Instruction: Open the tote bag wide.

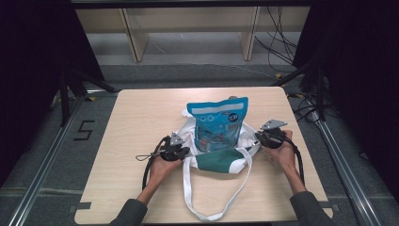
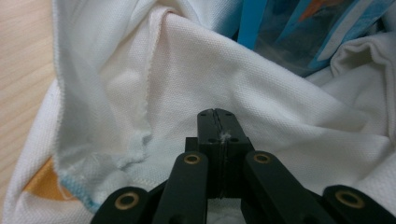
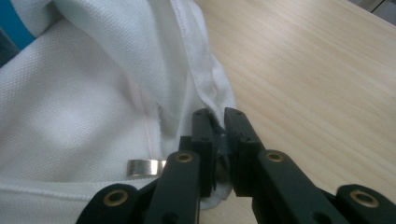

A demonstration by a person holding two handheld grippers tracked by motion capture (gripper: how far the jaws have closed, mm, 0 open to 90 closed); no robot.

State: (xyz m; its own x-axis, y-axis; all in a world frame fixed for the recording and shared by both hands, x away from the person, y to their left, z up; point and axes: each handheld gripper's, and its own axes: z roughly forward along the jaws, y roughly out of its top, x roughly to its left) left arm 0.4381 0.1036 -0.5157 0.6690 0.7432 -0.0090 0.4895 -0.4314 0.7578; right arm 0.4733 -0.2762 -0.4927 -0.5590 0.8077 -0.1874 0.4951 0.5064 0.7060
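A white cloth bag (image 1: 221,155) with a green patch lay in the middle of the bench (image 1: 141,113). Its open mouth faced up and away from the person, and its long white straps (image 1: 190,197) trailed toward the near edge. A blue snack pouch (image 1: 217,125) stood upright inside the bag, its top pointing at the far edge.

The left gripper (image 1: 181,151) was at the left rim of the bag. In the left gripper view its jaws were pressed tight together on the white cloth (image 2: 261,93), which spread out just ahead of them, and the blue pouch (image 2: 299,32) showed beyond.

The right gripper (image 1: 259,138) was at the right rim of the bag. In the right gripper view its jaws had a thin fold of the bag's hem (image 3: 212,93) between them, with a small gap at the tips. A small silver metal piece (image 3: 144,167) sat on the cloth just left of the jaws.

There was bare bench (image 3: 317,70) on both sides of the bag and behind the pouch. The strap loop came near the front edge.
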